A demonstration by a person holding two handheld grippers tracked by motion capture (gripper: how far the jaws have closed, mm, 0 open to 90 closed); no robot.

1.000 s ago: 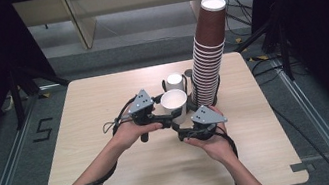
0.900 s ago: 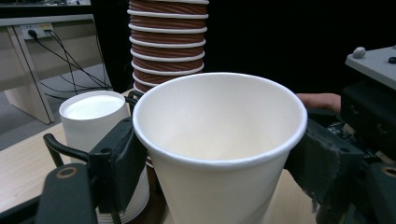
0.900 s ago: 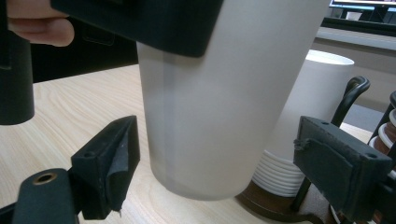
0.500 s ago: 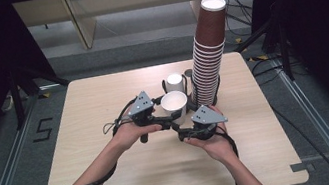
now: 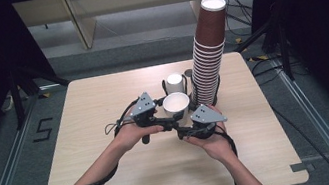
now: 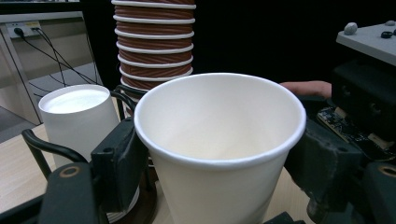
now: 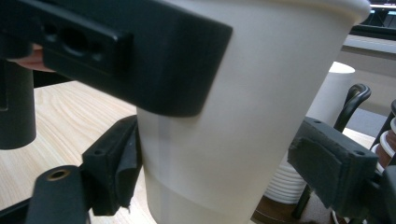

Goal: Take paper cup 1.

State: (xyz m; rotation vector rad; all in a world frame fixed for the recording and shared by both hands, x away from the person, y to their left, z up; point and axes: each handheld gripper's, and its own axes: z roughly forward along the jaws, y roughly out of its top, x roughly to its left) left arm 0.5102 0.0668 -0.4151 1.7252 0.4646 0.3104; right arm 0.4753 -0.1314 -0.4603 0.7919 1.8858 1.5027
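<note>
A white paper cup (image 5: 176, 104) stands upright mid-table between both hands. My left gripper (image 5: 159, 118) comes in from the left and is shut on it; in the left gripper view both pads press the cup (image 6: 219, 154) just under its rim. My right gripper (image 5: 185, 128) reaches in from the right, lower down. In the right gripper view the cup (image 7: 224, 140) is between my jaws, which have just been closing: the left pad (image 7: 122, 170) touches its wall and the right pad (image 7: 327, 168) stands off it. A seam rings the cup low down.
A tall stack of brown ribbed cups (image 5: 209, 57) rises just behind and to the right. Beside it an upturned white cup (image 5: 175, 82) sits in a black wire holder (image 6: 37, 144). The wooden table (image 5: 88, 161) ends near my forearms; dark floor and cables surround it.
</note>
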